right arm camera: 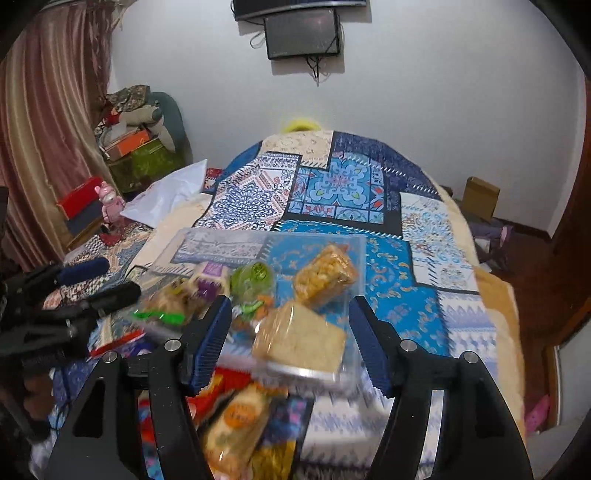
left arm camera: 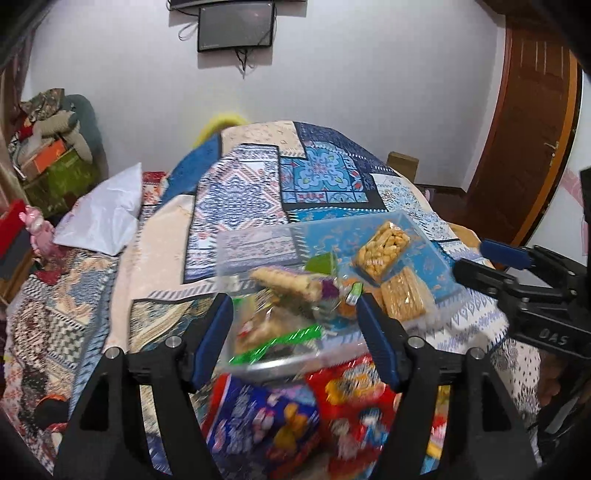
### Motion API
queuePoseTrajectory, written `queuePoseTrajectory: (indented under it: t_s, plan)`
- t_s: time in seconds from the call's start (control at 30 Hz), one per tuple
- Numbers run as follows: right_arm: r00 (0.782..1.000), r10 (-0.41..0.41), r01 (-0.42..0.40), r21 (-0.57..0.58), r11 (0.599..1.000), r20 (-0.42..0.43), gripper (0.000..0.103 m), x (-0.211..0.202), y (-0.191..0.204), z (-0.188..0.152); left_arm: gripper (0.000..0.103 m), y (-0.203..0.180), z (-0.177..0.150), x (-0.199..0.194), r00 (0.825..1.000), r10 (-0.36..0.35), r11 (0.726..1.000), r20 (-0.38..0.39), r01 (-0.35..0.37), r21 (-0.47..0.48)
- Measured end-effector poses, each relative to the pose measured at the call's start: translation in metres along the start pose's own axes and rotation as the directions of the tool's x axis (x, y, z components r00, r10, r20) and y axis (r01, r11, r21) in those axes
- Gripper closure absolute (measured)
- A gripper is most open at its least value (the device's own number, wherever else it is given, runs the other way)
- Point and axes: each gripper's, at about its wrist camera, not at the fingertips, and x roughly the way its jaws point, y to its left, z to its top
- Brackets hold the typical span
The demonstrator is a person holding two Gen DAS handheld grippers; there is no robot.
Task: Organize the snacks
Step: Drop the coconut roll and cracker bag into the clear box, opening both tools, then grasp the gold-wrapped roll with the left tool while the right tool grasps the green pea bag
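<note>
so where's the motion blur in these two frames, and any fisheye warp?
Left wrist: the red and blue snack bags at the bottom are smeared; the far wall-mounted black screen stays sharp. Right wrist: the orange-labelled snack packet blurs, and the clear plastic container less so. Both views bow the brown wooden door and darken at the corners.

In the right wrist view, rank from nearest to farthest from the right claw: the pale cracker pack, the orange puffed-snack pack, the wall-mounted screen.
1. Pale cracker pack: just ahead of the right claw, in the clear tray's near end.
2. Orange puffed-snack pack: farther along the tray, slightly right.
3. Wall-mounted screen: high on the far wall.
</note>
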Motion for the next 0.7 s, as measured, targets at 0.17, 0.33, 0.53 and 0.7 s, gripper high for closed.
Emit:
queuePoseTrajectory:
  t_s: [0.17,0.33,0.53,0.7]
  plan:
    - [1.000,0.016,-0.016,-0.005,1.000,0.007,0.041,-0.025,0.005,-0.014,0.031,0.017,-0.016,-0.030,1.000,0.021,0.999,-0.009,-0.022,-0.029]
    - [1.000,0.031,-0.030,0.017,0.999,-0.008,0.041,-0.040,0.004,-0.038,0.029,0.037,-0.044,-0.045,0.998,0.043,0.996,-0.041,-0.046,-0.073]
    - [0.998,0.012,-0.010,0.036,0.999,-0.063,0.040,-0.043,0.003,-0.072,0.029,0.057,-0.090,-0.041,0.990,0.056,0.990,-0.126,-0.071,-0.122]
    - [0.989,0.035,-0.023,0.088,0.996,-0.141,0.036,-0.034,-0.001,-0.102,0.029,0.050,-0.120,-0.036,0.984,0.055,0.993,-0.172,-0.072,-0.094]
